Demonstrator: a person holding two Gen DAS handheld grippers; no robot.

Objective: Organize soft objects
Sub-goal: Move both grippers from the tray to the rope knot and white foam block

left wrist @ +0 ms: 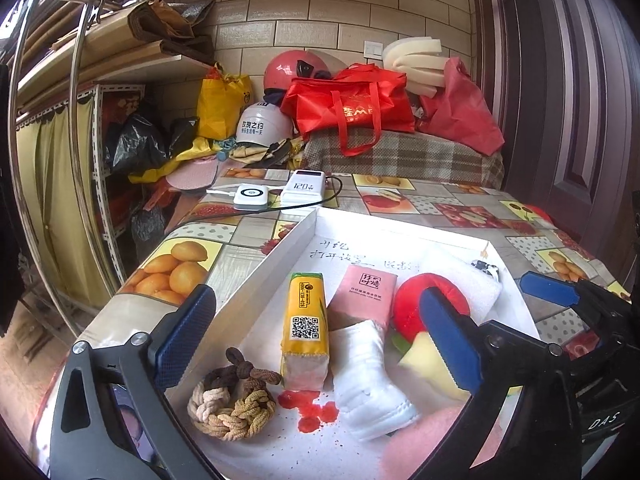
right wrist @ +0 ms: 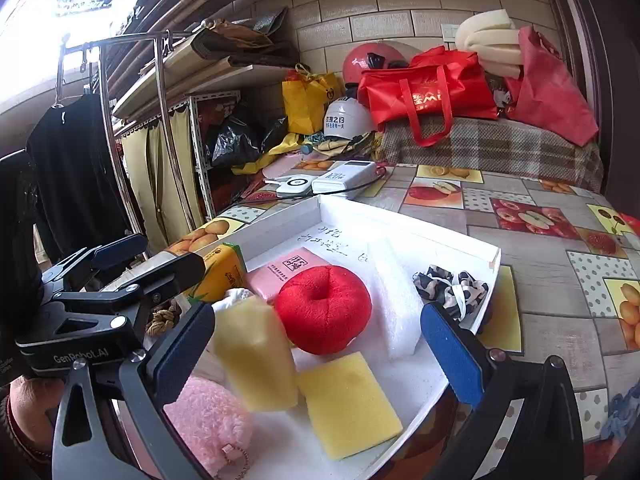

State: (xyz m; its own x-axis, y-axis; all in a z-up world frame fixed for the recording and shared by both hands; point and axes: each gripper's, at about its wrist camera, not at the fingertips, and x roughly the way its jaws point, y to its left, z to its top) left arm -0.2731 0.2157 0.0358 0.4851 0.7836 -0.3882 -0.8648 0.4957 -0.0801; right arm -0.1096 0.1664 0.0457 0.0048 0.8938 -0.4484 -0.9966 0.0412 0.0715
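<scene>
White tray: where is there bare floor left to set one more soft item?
One bare strip in the white tray: the back, with handwriting, between the pink tissue pack and the foam block. Front floor near the braided hair ties is open but red-stained. The middle around the red plush apple is crowded.

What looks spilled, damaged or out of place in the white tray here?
A red blotch with small specks stains the white tray floor, just in front of the yellow tissue pack and beside the braided hair ties. It looks like a spill or stain.

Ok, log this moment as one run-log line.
left gripper: open, over tray | right gripper: open, over tray | white tray: holds red plush apple, yellow sponge, tissue packs
</scene>
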